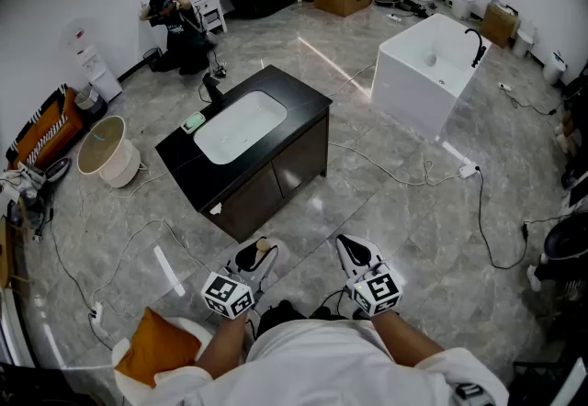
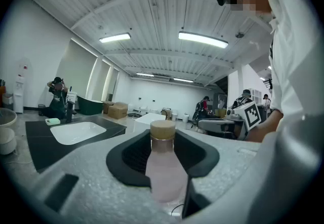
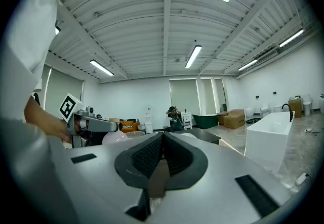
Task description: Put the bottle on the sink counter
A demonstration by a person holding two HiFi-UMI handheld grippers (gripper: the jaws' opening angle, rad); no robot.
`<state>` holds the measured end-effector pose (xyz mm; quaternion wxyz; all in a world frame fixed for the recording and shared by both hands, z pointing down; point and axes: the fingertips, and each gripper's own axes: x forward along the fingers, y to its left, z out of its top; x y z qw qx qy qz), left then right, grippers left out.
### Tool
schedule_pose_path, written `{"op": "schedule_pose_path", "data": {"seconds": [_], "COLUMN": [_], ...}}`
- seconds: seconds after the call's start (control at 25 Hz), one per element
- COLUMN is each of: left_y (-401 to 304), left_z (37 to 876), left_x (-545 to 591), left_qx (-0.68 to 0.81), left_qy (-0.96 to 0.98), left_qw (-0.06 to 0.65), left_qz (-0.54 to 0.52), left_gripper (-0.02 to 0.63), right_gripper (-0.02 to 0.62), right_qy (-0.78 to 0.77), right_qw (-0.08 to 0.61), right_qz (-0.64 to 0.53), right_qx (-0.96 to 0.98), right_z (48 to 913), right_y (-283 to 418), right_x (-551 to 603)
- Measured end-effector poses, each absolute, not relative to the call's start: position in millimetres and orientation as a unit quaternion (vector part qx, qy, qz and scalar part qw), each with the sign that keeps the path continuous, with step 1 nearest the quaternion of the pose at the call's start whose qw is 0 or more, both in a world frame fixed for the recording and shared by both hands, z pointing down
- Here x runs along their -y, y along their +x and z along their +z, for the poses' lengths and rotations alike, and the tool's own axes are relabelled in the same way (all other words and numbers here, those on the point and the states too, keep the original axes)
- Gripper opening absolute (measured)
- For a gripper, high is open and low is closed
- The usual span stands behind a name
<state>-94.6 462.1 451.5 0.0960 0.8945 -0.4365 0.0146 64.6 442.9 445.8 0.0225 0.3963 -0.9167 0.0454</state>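
Note:
A pale pink bottle (image 2: 164,167) with a tan cap stands upright between the jaws of my left gripper (image 2: 163,143), whose pads press on its sides. In the head view, my left gripper (image 1: 260,253) is low and close to the person's body, with the tan cap showing at its tip. My right gripper (image 1: 355,253) is beside it, its jaws shut with nothing between them (image 3: 162,139). The black sink counter (image 1: 296,101) with a white basin (image 1: 239,126) stands a few steps ahead, slightly to the left. It also appears at the left of the left gripper view, the sink counter (image 2: 35,139).
A black faucet (image 1: 213,87) and a green item (image 1: 193,122) sit on the counter's far left side. A white freestanding tub (image 1: 427,69) stands ahead to the right. Cables (image 1: 404,179) trail over the floor. A cream bucket (image 1: 108,152) is at the left, and a person (image 1: 179,28) crouches beyond.

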Motion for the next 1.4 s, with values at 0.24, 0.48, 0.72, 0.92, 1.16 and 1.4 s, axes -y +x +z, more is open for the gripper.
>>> {"op": "schedule_pose_path", "data": {"seconds": [0.24,0.48,0.72,0.92,1.16,1.4], "left_y": [-81,-79,-79,-76,-86,-105], "left_z": [456,453,455,453,453,459], "left_x": [-473,-479,-487,-491,-497,-495], "left_qx": [0.435,0.431,0.440,0.448,0.473,0.510], "left_qy": [0.893,0.895,0.891,0.888,0.875,0.854], "left_qw": [0.111,0.110,0.111,0.107,0.102,0.103], "left_qz": [0.000,-0.004,-0.006,0.000,0.012,0.016], "left_gripper": [0.150,0.150,0.150,0.150,0.150,0.150], "right_gripper": [0.015,0.015,0.015,0.015,0.017,0.017], "right_qy": [0.394,0.400,0.390,0.393,0.400,0.405], "right_qw": [0.022,0.007,-0.001,-0.006,-0.002,0.006], "right_qz": [0.047,0.052,0.060,0.062,0.060,0.063], "right_qx": [0.918,0.915,0.919,0.918,0.915,0.912], "right_z": [447,446,451,451,457,464], "right_y": [73,83,84,88,89,87], "right_x": [-453,-458,-466,-472,-476,-470]}}
